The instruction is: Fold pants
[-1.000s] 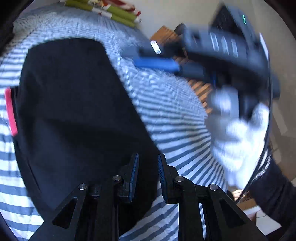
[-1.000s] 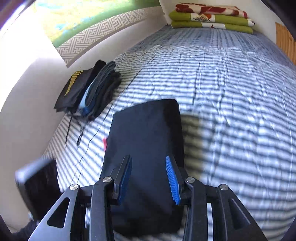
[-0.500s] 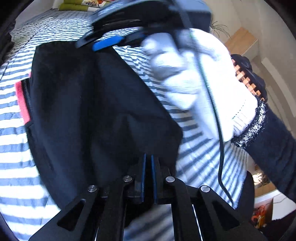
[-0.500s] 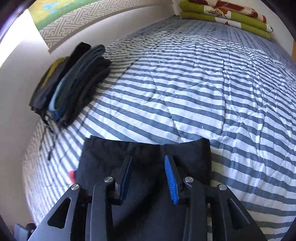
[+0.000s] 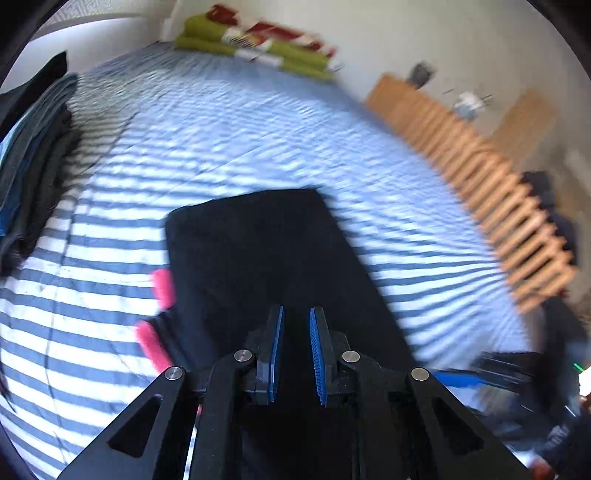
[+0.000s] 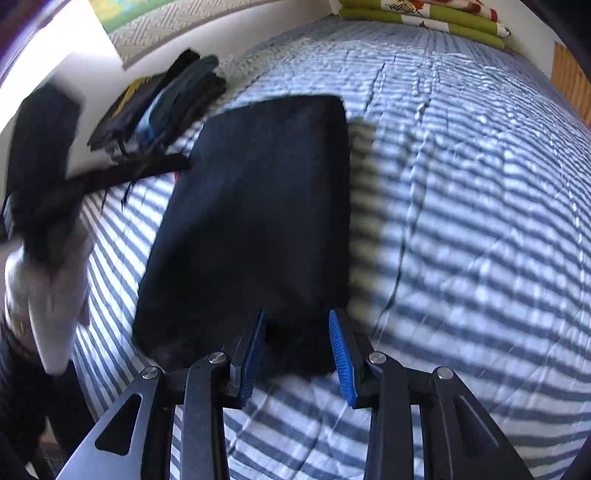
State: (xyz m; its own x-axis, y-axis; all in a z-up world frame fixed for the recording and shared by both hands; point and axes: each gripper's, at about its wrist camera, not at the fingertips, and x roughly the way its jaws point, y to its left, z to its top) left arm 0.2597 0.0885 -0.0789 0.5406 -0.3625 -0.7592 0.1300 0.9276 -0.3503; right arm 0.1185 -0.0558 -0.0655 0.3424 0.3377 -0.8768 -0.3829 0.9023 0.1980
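Black pants [image 6: 255,221] lie folded into a long dark rectangle on a bed [image 6: 480,221] covered in blue-and-white stripes, filling the centre of the right wrist view and the lower middle of the left wrist view. In the left wrist view a pink-red strip [image 5: 162,288] pokes out along the left edge of the fabric.

The left gripper [image 5: 295,354], at the bottom centre of its own view, hangs over the near end of the pants with its blue-padded fingers [image 5: 276,354] a narrow gap apart; they have just been opening, and nothing is clamped between them, only dark cloth seen beneath. The right gripper [image 6: 297,354], at the bottom centre of its view, stands over the near right corner of the pants with its fingers [image 6: 341,354] moderately apart, the fabric's edge showing in the gap and not pinched.

At the left edge of the right wrist view, a white-gloved hand [image 6: 48,295] with a dark sleeve holds the other gripper, blurred by motion. A pile of dark folded clothes [image 6: 162,107] sits against the wall at the upper left of that view. Green and red folded bedding [image 6: 424,16] rests at the top of the frame. A wooden slatted frame [image 5: 498,206] runs down the right of the left wrist view.
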